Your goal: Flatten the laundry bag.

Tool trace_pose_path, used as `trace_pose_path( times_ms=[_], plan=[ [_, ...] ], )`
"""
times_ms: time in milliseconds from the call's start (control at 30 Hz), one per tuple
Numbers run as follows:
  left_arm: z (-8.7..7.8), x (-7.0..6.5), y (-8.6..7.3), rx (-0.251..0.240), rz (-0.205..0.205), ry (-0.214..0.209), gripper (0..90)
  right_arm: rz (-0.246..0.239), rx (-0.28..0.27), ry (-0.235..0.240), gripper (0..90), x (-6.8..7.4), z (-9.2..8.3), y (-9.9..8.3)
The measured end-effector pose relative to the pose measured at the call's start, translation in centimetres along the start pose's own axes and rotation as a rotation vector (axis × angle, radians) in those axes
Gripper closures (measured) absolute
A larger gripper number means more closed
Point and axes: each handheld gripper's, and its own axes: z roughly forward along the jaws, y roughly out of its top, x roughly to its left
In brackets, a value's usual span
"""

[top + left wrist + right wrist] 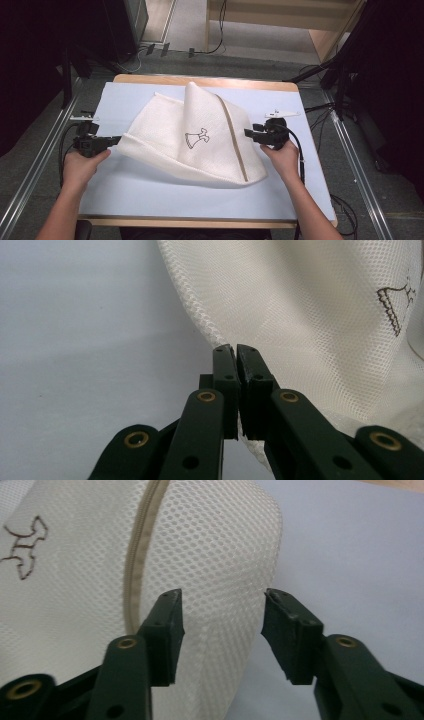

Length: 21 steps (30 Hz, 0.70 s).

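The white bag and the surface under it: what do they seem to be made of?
The white bag looks like a soft synthetic mesh fabric, matte: fine open holes show all over, with a stitched hem and a beige zipper tape. The table cover looks like a smooth pale blue sheet, perhaps plastic or paper; I cannot tell which. It shows no weave.

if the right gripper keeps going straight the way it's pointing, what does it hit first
Most likely the white mesh bag. The right gripper has its jaws open and aimed at the bag's rounded edge, just right of the beige zipper. How much gap remains is hard to judge.
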Motion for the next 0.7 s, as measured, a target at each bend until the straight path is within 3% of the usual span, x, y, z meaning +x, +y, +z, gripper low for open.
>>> trace_pose_path(
  times_ms=[67,100,200,267,333,367,400,433,567,700],
  plan=[
    [0.0,0.1,-0.1,0.003,0.003,0.004,88.5,0.011,-0.001,0.006,45.6,-0.4,0.7,-0.1],
    [0.0,0.1,-0.2,0.005,0.007,0.008,88.5,0.031,-0.004,0.040,42.1,-0.7,1.3,-0.2],
    [0.1,0.1,-0.2,0.007,0.010,0.013,88.4,0.035,0.013,0.055,40.8,-0.7,1.8,-0.3],
    [0.2,0.2,-0.3,0.010,0.010,0.019,88.5,0.034,0.036,0.056,45.3,-0.6,2.4,-0.3],
    [0.3,0.3,-0.3,0.016,0.001,0.015,88.5,0.027,0.065,0.049,57.8,-0.5,2.9,-0.3],
    [0.4,0.4,-0.3,0.020,-0.004,0.012,88.8,0.013,0.092,0.042,72.1,-0.4,3.4,-0.4],
    [0.4,0.4,-0.3,0.020,-0.004,0.012,88.9,0.013,0.092,0.042,72.1,-0.4,3.4,-0.4],
    [0.4,0.4,-0.2,0.026,-0.003,0.012,89.1,0.014,0.123,0.030,83.8,-0.4,3.8,-0.5],
    [0.6,0.7,-0.2,0.028,-0.004,0.022,89.7,-0.005,0.143,0.021,88.4,-0.2,3.5,-0.3],
    [0.5,1.3,0.1,0.012,-0.010,0.041,90.0,-0.005,0.112,0.016,88.6,-0.2,1.8,0.2]
  ],
)
